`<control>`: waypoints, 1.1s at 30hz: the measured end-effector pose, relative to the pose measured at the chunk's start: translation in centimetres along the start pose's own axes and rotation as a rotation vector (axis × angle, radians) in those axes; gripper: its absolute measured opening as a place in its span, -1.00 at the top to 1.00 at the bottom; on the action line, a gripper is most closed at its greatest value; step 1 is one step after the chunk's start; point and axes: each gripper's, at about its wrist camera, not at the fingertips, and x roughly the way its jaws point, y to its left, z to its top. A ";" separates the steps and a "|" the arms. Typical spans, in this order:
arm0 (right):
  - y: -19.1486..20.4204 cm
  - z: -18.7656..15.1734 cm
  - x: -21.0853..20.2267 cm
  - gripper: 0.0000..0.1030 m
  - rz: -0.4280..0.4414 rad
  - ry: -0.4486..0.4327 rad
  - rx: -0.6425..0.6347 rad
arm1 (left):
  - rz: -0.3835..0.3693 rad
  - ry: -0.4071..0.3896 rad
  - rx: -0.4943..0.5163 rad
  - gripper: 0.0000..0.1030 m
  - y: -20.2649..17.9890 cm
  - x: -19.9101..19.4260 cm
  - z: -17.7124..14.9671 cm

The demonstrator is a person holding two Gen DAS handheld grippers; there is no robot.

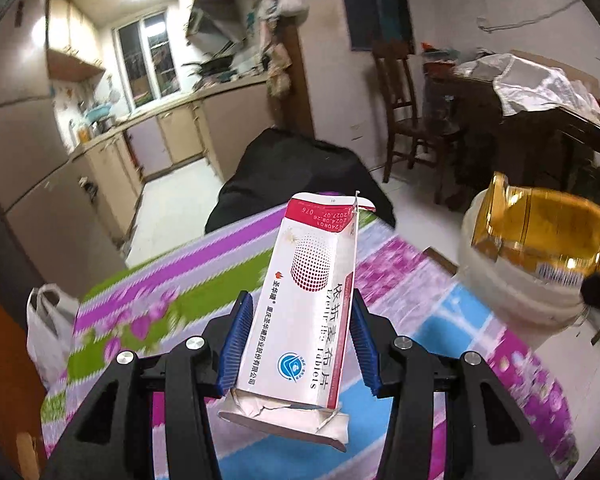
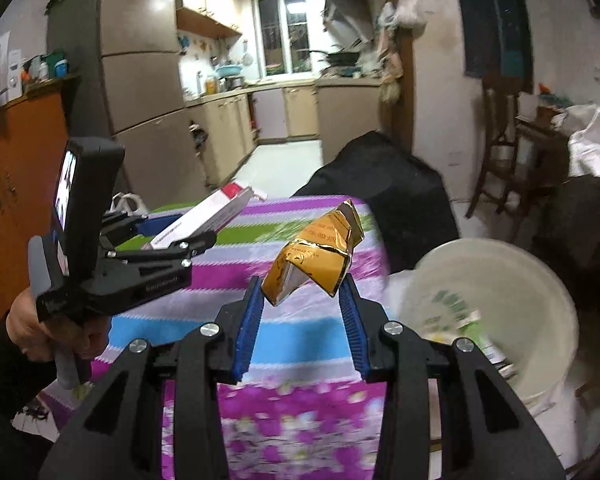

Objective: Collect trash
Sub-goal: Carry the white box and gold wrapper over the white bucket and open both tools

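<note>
Left wrist view shows the left gripper (image 1: 298,340) closed on a white and red tablet box (image 1: 306,292), its blue pads pressing the long sides while the torn end flap hangs loose below. Both loads sit above a table with a striped floral cloth (image 1: 204,264). At the right edge of this view the gold box (image 1: 540,232) appears in front of a white bucket (image 1: 512,292), though the fingers holding it are mostly cut off by the frame.

Right wrist view shows the right gripper (image 2: 302,302) nipped narrowly on that crumpled gold box (image 2: 320,258), caught only at its lower corners, so most of it juts above the pads. The bucket (image 2: 540,280) stands beside the table, just to the right, with some trash already lying in it.

The step in hand looks like carrying both pieces to the bucket. Doing it well probably means bringing each gripper fully over the rim before letting go, the right one first since it is nearer. The gold box has a slim hold and could slip, so a steady swing suits it; the tablet box should drop with its loose flap clear of the rim.

Only the right view shows the bucket's inside, and the person's hand (image 2: 40,332) on the left gripper's handle. Only the left view shows the box's print and tear.
</note>
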 end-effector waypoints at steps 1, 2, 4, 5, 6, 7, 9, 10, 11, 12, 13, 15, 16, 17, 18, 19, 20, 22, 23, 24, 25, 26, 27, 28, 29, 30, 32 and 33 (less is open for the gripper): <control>-0.7 0.2 -0.3 0.28 -0.015 -0.005 0.001 | -0.006 -0.006 0.011 0.04 -0.7 0.1 0.6; -1.6 0.6 -0.8 0.28 -0.036 -0.008 0.004 | -0.016 -0.015 0.027 0.04 -1.7 0.3 1.4; -3.4 1.1 -1.5 0.28 -0.074 -0.007 0.009 | -0.033 -0.026 0.050 0.04 -3.4 0.6 2.6; -4.4 1.3 -1.8 0.28 -0.097 -0.004 0.012 | -0.044 -0.030 0.061 0.04 -4.3 0.8 3.2; -5.5 1.5 -2.1 0.28 -0.117 0.001 0.018 | -0.054 -0.034 0.071 0.04 -5.1 1.0 3.8; -6.3 1.7 -2.2 0.28 -0.130 0.007 0.024 | -0.065 -0.041 0.088 0.04 -6.4 1.3 4.6; -8.2 1.9 -2.3 0.28 -0.161 0.020 0.040 | -0.079 -0.049 0.111 0.04 -8.2 1.8 5.5; -9.4 1.9 -2.4 0.28 -0.175 0.029 0.054 | -0.088 -0.056 0.127 0.04 -9.5 2.2 6.2; -10.4 1.9 -2.5 0.28 -0.187 0.037 0.066 | -0.094 -0.060 0.139 0.04 -10.6 2.5 6.8; -11.6 1.9 -2.5 0.28 -0.201 0.047 0.079 | -0.101 -0.063 0.155 0.04 -11.8 2.8 7.4; -12.2 1.9 -2.6 0.28 -0.210 0.054 0.088 | -0.106 -0.065 0.166 0.04 -12.7 3.1 7.8; -14.0 1.9 -2.6 0.28 -0.229 0.073 0.106 | -0.117 -0.069 0.196 0.04 -14.7 3.7 8.5; -14.5 1.8 -2.6 0.28 -0.237 0.080 0.110 | -0.121 -0.072 0.214 0.04 -15.9 4.1 8.8; -15.2 1.7 -2.6 0.28 -0.246 0.090 0.115 | -0.127 -0.074 0.230 0.04 -17.1 4.4 9.1; -15.9 1.7 -2.5 0.28 -0.254 0.099 0.119 | -0.133 -0.075 0.241 0.04 -17.9 4.7 9.3; -16.2 1.6 -2.5 0.28 -0.258 0.104 0.122 | -0.145 -0.073 0.256 0.04 -19.1 5.1 9.7; -16.7 1.5 -2.4 0.28 -0.262 0.112 0.126 | -0.153 -0.071 0.265 0.04 -19.8 5.4 9.9; -17.5 1.4 -2.3 0.28 -0.262 0.126 0.138 | -0.175 -0.066 0.289 0.04 -21.3 6.1 10.3; -18.0 1.3 -2.0 0.28 -0.262 0.136 0.146 | -0.196 -0.060 0.305 0.04 -22.1 6.5 10.6; -18.3 1.2 -1.8 0.27 -0.262 0.149 0.152 | -0.214 -0.050 0.319 0.04 -22.8 7.1 10.9; -18.5 0.7 -1.9 0.27 -0.262 0.159 0.157 | -0.229 -0.039 0.329 0.04 -23.3 7.6 11.1; -18.9 0.6 -1.6 0.27 -0.263 0.169 0.163 | -0.254 -0.023 0.338 0.04 -23.7 8.1 11.4; -19.3 0.5 -1.3 0.27 -0.262 0.183 0.173 | -0.287 -0.004 0.349 0.04 -24.2 8.8 11.7; -19.8 0.4 -0.9 0.27 -0.258 0.196 0.180 | -0.312 0.009 0.357 0.04 -24.3 9.1 11.7; -20.1 0.3 -0.7 0.27 -0.255 0.206 0.185 | -0.345 0.028 0.370 0.04 -24.7 9.8 11.9; -20.5 0.2 -0.3 0.27 -0.249 0.221 0.192 | -0.376 0.049 0.387 0.04 -25.1 10.4 12.1; -21.0 -0.1 0.4 0.26 -0.245 0.245 0.199 | -0.421 0.084 0.418 0.04 -25.6 11.4 12.2; -21.1 -0.2 0.8 0.26 -0.241 0.258 0.201 | -0.434 0.098 0.435 0.04 -25.9 11.9 12.2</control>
